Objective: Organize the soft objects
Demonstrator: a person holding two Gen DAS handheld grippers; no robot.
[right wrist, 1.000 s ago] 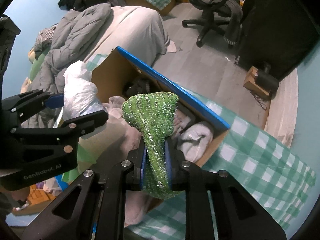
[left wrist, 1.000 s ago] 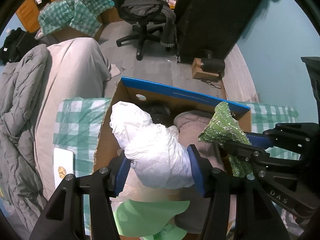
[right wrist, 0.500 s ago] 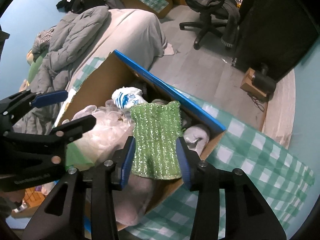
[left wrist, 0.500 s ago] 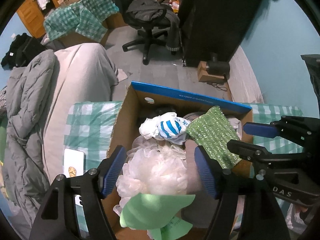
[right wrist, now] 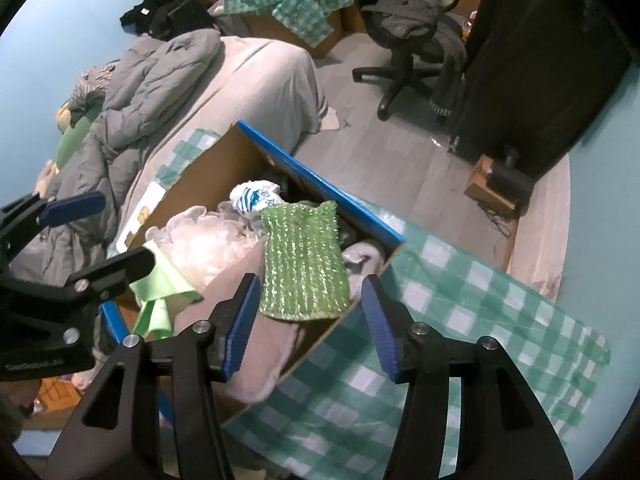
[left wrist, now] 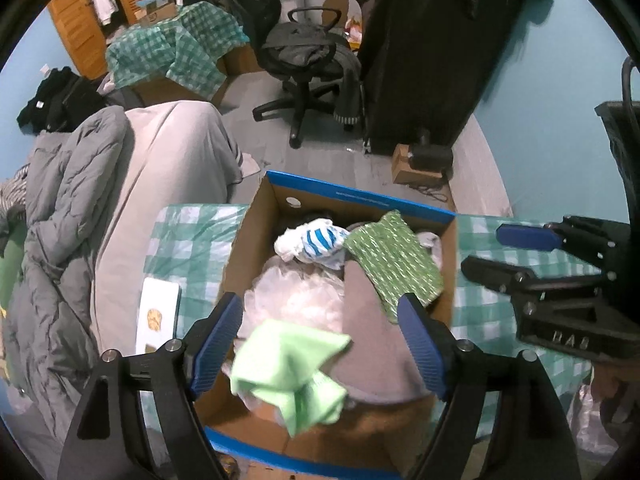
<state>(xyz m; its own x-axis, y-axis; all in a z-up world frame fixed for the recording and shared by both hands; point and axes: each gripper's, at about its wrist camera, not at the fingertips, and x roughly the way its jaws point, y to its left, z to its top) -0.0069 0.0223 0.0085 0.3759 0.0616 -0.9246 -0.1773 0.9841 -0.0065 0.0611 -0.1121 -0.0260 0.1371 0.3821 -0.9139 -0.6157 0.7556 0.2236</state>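
Note:
A cardboard box with blue edges (left wrist: 362,196) (right wrist: 320,178) stands on a green checked cloth and holds soft things. In it lie a sparkly green knitted cloth (left wrist: 394,258) (right wrist: 304,264), a white bag with blue stripes (left wrist: 316,240) (right wrist: 256,196), a white mesh puff (left wrist: 296,292) (right wrist: 204,240), a light green cloth (left wrist: 288,360) (right wrist: 160,284) and grey fabric (left wrist: 376,344). My left gripper (left wrist: 320,332) is open and empty above the box's near side. My right gripper (right wrist: 308,320) is open and empty just above the green knitted cloth's near edge.
A bed with grey sheet and grey duvet (left wrist: 68,208) lies left. A black office chair (left wrist: 308,56) and a dark cabinet (left wrist: 432,48) stand on the grey floor beyond. A small cardboard box with a black object (left wrist: 420,158) sits near the wall. A white card (left wrist: 158,312) lies beside the box.
One second ago the left gripper held the white bag and the right held the green knitted cloth. Both opened and dropped them into the box, then pulled back and up.

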